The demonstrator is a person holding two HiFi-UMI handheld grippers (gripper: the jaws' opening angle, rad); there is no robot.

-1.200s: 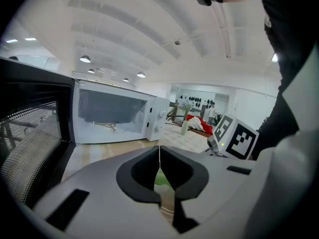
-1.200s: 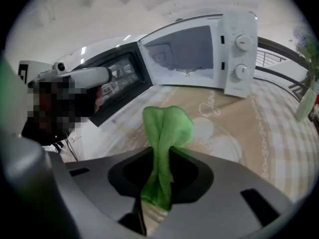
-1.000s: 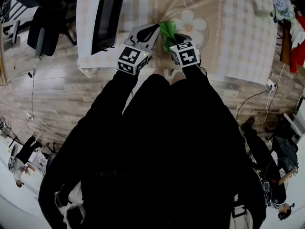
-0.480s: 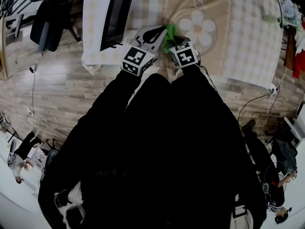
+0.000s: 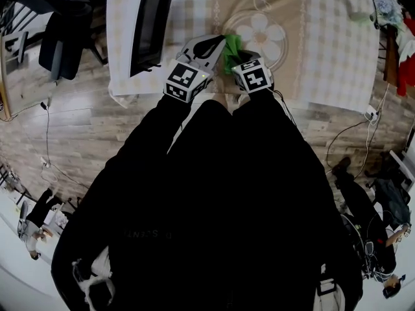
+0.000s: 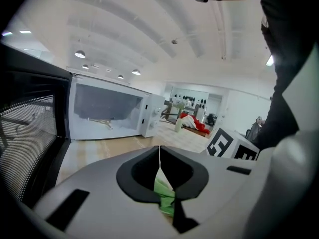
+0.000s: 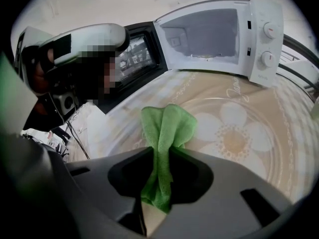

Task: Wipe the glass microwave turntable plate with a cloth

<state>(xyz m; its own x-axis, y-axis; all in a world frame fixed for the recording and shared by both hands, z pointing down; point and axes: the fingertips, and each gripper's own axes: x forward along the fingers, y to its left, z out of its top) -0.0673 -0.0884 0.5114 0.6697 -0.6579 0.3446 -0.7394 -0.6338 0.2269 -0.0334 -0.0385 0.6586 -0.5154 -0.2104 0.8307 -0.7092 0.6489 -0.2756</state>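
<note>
Right gripper (image 7: pixel 159 151), jaws clamped on a bunched green cloth (image 7: pixel 167 126), presents its free end to the near rim of the glass turntable plate (image 7: pixel 234 133), apparently for wiping. The plate lies flat on the counter (image 7: pixel 199 81). Left gripper (image 6: pixel 159 151): jaws closed together, apparently empty.

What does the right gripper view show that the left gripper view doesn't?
Only right: the glass plate over the flower print, and the right gripper jaws clamping the green cloth. Only left: the left gripper jaws, closed to a thin slit, plus the marker cube on the right gripper. Both: that cloth and the open microwave.
</note>
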